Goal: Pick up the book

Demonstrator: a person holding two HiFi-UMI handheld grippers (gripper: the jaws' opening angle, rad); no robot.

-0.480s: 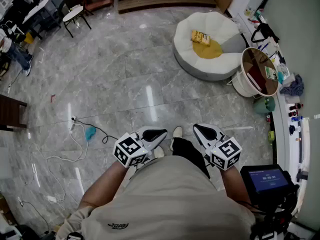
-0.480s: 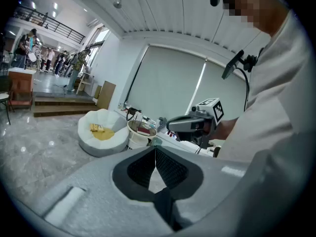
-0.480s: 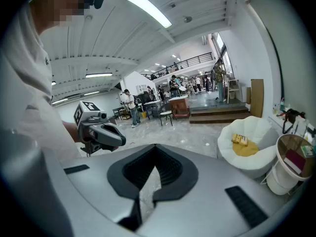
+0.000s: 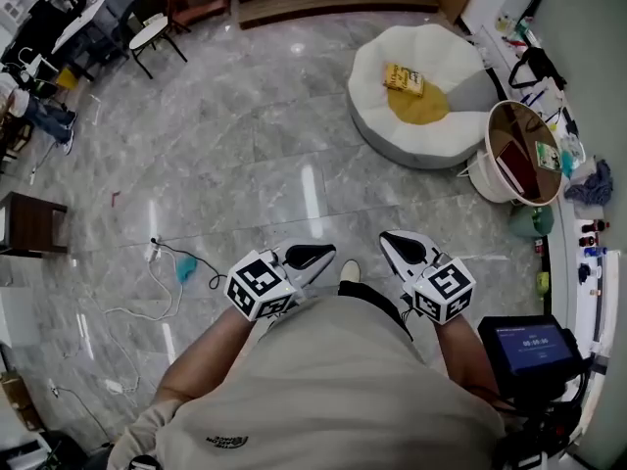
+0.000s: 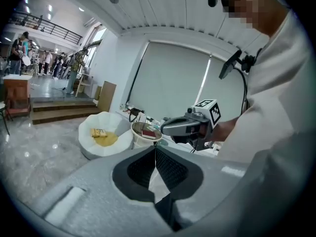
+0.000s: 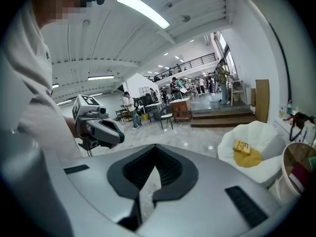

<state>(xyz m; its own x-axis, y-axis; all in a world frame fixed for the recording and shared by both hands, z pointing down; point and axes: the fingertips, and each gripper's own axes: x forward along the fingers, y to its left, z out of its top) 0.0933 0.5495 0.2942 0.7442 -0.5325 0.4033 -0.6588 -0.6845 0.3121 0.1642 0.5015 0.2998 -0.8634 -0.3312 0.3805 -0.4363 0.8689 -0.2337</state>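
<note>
A yellow book (image 4: 404, 78) lies on a yellow cushion in a white beanbag chair (image 4: 377, 76), far ahead on the grey marble floor. It also shows as the book (image 5: 100, 133) in the left gripper view and the book (image 6: 241, 146) in the right gripper view. My left gripper (image 4: 326, 256) and right gripper (image 4: 391, 244) are held close to my body, side by side, both shut with nothing between their jaws. The left gripper's own tips (image 5: 155, 149) meet, and so do the right gripper's (image 6: 155, 153). Both are several steps from the book.
A round side table (image 4: 495, 189) with a dark red book and small items stands right of the beanbag. A shelf with bottles runs along the right wall (image 4: 588, 233). A white cable (image 4: 147, 292) trails on the floor at left. Chairs, tables and people sit far left.
The head view has shifted a little, so the beanbag and book sit slightly further right and lower in the picture. Both grippers stay shut near my body.
</note>
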